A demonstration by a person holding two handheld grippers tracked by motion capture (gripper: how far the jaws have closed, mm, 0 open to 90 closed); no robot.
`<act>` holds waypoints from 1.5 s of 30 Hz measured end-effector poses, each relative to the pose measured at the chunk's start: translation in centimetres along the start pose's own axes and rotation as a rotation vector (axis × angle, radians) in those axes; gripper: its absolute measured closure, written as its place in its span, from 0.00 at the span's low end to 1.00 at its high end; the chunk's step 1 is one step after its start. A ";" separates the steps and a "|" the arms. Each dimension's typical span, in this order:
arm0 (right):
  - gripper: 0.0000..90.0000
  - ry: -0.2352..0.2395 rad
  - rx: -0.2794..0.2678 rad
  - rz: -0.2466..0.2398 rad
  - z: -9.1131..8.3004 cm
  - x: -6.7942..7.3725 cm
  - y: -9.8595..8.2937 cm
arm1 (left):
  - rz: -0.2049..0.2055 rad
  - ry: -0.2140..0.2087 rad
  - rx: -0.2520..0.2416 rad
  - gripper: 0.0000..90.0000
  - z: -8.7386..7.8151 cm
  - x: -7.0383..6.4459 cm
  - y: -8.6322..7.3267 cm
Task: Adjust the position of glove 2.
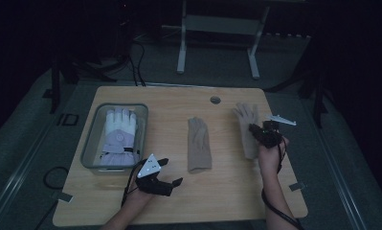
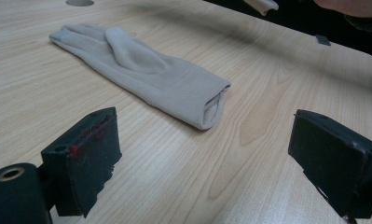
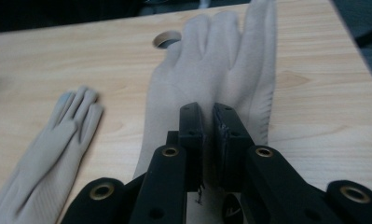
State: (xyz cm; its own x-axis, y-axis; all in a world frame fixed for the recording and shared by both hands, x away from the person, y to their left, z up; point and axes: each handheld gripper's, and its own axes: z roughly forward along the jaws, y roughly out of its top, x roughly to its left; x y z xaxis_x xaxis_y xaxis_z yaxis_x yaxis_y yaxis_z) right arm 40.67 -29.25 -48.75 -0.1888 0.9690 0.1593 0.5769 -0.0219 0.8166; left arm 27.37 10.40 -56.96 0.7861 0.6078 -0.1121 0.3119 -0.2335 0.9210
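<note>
Two beige gloves lie on the wooden table (image 1: 227, 191). The middle glove (image 1: 198, 143) (image 2: 146, 70) lies flat with its cuff toward me. My left gripper (image 1: 173, 171) (image 2: 202, 154) hovers open just short of that cuff, nothing between its jaws. The right glove (image 1: 246, 117) (image 3: 221, 60) lies fingers away from me. My right gripper (image 1: 253, 129) (image 3: 209, 121) is over its palm with the jaws pressed together on a pinch of its fabric. The middle glove (image 3: 48, 144) also appears at the left of the right gripper view.
A clear plastic bin (image 1: 90, 143) at the table's left holds a white and lavender padded glove (image 1: 119, 129). A round cable hole (image 1: 215, 99) (image 3: 167, 39) sits near the far edge. Metal table legs (image 1: 181, 52) stand on the floor beyond.
</note>
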 end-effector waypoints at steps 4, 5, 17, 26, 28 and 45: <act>0.92 -0.066 0.023 0.036 0.7 -0.2 -0.9 | 0.009 -0.002 0.007 0.10 0.1 -0.1 -0.1; 0.92 -0.074 0.043 0.036 1.1 -0.4 -1.3 | 0.012 -0.002 0.006 0.10 0.1 -0.2 -0.1; 0.90 -0.114 0.170 0.017 4.1 -1.6 -4.7 | 0.005 -0.003 0.003 0.10 0.0 -0.1 -0.1; 0.64 -0.080 0.152 -0.058 2.6 -1.8 -3.8 | -0.005 -0.007 0.002 0.10 0.1 0.0 -0.3; 0.61 -0.018 0.156 -0.084 2.1 -2.3 -3.1 | -0.001 -0.011 0.004 0.10 0.0 -0.1 -0.3; 0.52 0.188 0.215 -0.367 3.7 -4.7 -2.5 | 0.012 -0.007 0.003 0.10 -0.3 -0.1 -0.4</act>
State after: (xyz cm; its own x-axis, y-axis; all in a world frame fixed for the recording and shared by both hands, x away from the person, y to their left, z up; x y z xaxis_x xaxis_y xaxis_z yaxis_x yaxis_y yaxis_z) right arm 43.11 -32.87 -53.61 -0.5405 0.8413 -0.0042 0.5931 0.3846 0.7073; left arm 26.99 10.61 -57.16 0.7934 0.5998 -0.1032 0.3039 -0.2435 0.9211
